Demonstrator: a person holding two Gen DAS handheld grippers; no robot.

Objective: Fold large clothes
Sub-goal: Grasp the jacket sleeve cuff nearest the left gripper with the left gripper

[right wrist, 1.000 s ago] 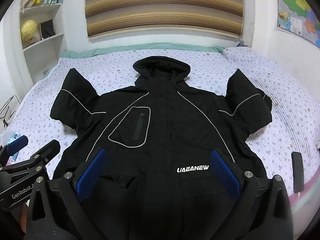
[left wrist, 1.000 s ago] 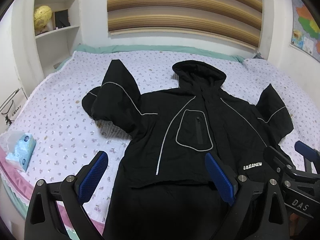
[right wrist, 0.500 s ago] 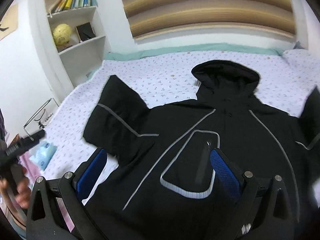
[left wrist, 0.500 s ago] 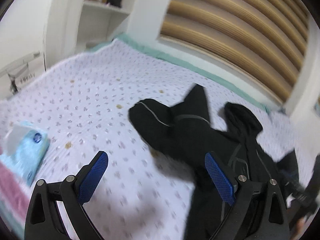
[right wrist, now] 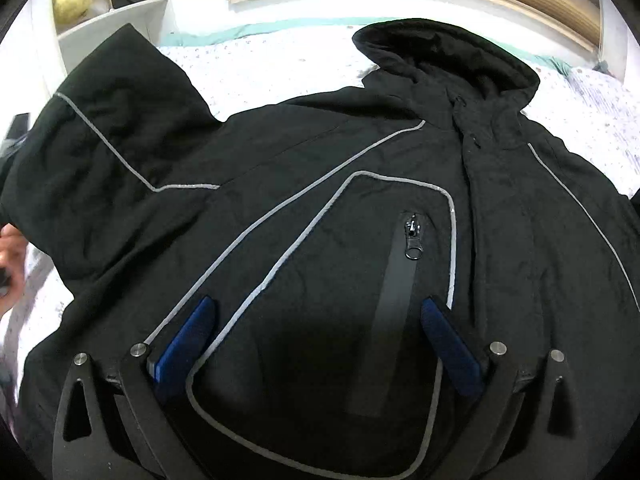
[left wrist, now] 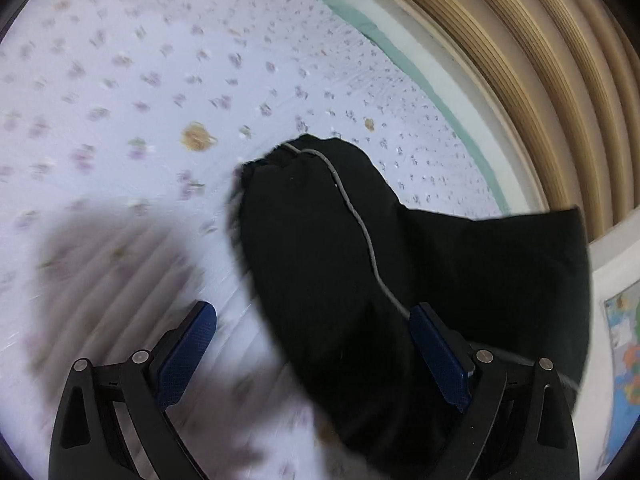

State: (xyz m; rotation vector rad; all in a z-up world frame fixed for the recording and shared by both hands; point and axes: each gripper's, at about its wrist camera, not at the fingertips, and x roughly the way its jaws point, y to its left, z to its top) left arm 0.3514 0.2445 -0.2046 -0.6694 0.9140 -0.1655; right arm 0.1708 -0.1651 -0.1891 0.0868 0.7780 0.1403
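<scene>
A black hooded jacket [right wrist: 320,152] with grey reflective piping lies face up on the bed, hood [right wrist: 444,52] toward the window. My right gripper [right wrist: 316,312] is open and empty, low over the zipped chest pocket [right wrist: 400,280]. My left gripper [left wrist: 312,316] is open and empty, close above the jacket's left sleeve [left wrist: 336,248], whose cuff [left wrist: 276,164] points away from me. That sleeve [right wrist: 104,128] also shows at the left of the right wrist view. The left wrist view is motion-blurred.
The bed has a white floral sheet [left wrist: 140,80] with a teal edge. Striped blinds [left wrist: 540,60] hang behind it. A shelf [right wrist: 112,16] with a yellow globe stands at the back left. A map [left wrist: 624,364] hangs on the right wall.
Both grippers have moved left and down toward the jacket. The left went from the hem to the left sleeve. The right went from the hem to the chest pocket.
</scene>
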